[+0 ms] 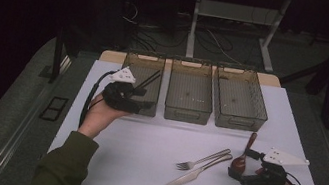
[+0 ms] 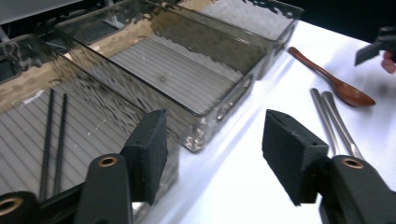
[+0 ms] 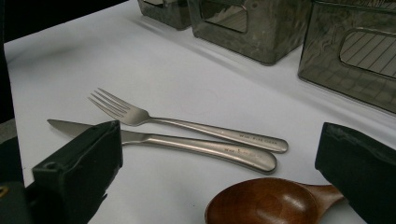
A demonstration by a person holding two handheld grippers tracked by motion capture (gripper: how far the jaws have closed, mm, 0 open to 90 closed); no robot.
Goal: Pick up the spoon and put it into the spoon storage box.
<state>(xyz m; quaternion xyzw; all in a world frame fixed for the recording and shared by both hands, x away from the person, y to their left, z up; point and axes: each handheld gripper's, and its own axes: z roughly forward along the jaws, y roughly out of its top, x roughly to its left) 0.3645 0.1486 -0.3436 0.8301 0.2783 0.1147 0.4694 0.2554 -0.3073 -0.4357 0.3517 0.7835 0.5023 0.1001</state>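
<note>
The left gripper [image 1: 143, 103], jaws spread and empty, hovers at the ribbed, smoke-tinted plastic bin [image 1: 144, 64] holding two thin black chopsticks [image 1: 149, 81]. On the white table [image 1: 142, 154] lie a steel fork [image 1: 203, 159] and knife [image 1: 197, 171]. The right gripper [image 1: 234, 172], jaws apart, straddles the glossy bowl of the brown wooden spoon [image 1: 243, 154].

Three clear bins stood in row along far edge of white counter [image 1: 139, 169]. Left bin [image 1: 143, 62] held two black chopsticks [image 1: 146, 80]. Middle bin [image 1: 191, 84] and right bin [image 1: 240, 92] held nothing. Fork [image 1: 202, 159] and knife [image 1: 197, 171] lay side by side, touching, toward near right corner. White desk legs [image 1: 194, 21] and cables on floor beyond counter.
</note>
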